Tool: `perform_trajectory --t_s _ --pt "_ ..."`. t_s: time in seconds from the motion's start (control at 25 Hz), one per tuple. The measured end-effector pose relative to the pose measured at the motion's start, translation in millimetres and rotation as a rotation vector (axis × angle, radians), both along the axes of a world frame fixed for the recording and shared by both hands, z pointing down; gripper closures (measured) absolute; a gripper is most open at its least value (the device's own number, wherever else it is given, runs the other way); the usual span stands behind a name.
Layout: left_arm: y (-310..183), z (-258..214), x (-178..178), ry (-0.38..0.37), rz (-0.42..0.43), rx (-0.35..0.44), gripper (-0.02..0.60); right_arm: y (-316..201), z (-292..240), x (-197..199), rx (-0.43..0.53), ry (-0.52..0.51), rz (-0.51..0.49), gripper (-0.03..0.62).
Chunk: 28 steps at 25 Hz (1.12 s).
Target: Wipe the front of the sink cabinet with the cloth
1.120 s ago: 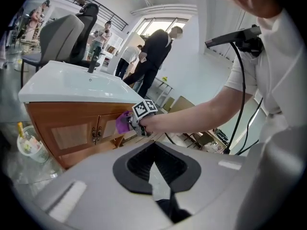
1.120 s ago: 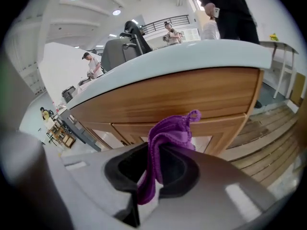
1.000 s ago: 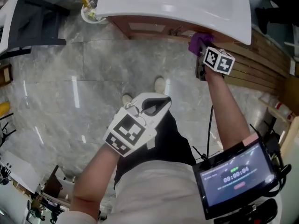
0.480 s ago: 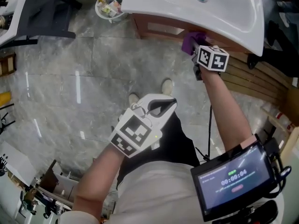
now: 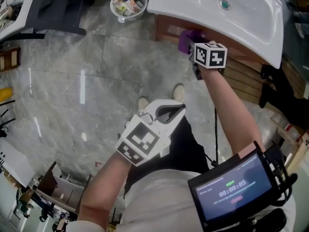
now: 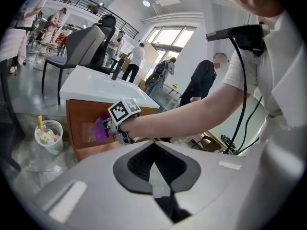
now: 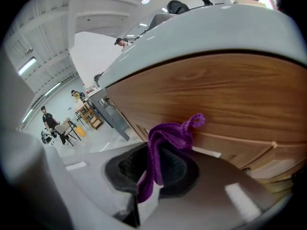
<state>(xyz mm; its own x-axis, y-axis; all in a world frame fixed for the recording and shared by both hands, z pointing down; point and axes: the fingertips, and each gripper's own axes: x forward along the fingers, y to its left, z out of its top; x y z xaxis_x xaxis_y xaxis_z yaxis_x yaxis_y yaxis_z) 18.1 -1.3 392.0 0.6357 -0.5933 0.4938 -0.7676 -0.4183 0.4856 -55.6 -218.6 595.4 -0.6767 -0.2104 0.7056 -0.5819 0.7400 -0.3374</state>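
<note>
Meanwhile the purple cloth (image 5: 186, 37) has slid leftward along the sink cabinet front (image 5: 166, 29). A second ago it sat right of the basin drain (image 5: 223, 4); it now sits well to the drain's left, closer to the wastebasket (image 5: 128, 1). The left gripper (image 5: 169, 111) has stayed low above the marble floor (image 5: 72, 91), its jaws pressed together on nothing.

In the head view, the marker cube (image 5: 210, 55) hides the right gripper (image 7: 152, 172) jaws. The right gripper view shows them pinching the cloth, a folded band of which rises from between the pads. Its looped corner lies against the wood grain just under the white basin edge (image 7: 201, 37). Only the left gripper view shows the cabinet face-on, with the cloth flat against the panel.
</note>
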Motion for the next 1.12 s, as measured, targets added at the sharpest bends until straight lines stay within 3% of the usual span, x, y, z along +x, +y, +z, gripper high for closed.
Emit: perform_trajectory --t_s 0.4,0.64,0.88,1.12 --pt "17 3 -31 0.008 -0.056 -0.013 0.574 31 -6 -96 0.001 -0.038 -0.150 0.539" --pt "23 7 -37 0.005 -0.053 -0.016 0.574 49 -12 -115 -0.021 -0.076 -0.181 0.539" --pt "19 1 -28 0.003 0.018 -0.011 0.574 65 -22 -70 -0.066 -0.109 -0.129 0.539" --pt "5 -6 3 0.006 0.104 -0.008 0.574 65 -34 25 -0.084 -0.134 -0.009 0.539"
